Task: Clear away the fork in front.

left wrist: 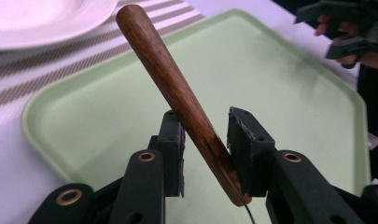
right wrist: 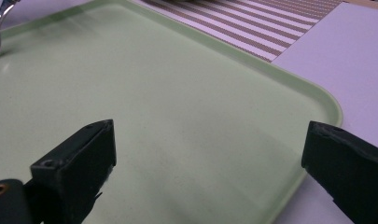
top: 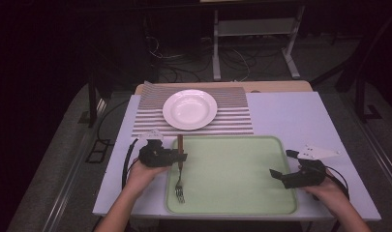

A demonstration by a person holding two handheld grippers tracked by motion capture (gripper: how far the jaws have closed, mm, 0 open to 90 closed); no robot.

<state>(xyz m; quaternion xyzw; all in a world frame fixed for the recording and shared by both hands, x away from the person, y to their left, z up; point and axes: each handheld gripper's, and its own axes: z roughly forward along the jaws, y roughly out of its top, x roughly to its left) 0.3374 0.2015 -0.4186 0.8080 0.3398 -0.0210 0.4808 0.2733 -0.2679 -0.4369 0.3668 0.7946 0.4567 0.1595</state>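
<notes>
My left tool [top: 180, 157] sits loose around the wooden-handled fork [left wrist: 177, 93] on the green tray [top: 242, 193]; I lift straight clear. Right tool [top: 280, 166] gapes empty.

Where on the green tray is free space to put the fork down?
The tray is bare between the fork at its left edge and the right gripper at its right edge. It is crowded only around the left gripper.
</notes>
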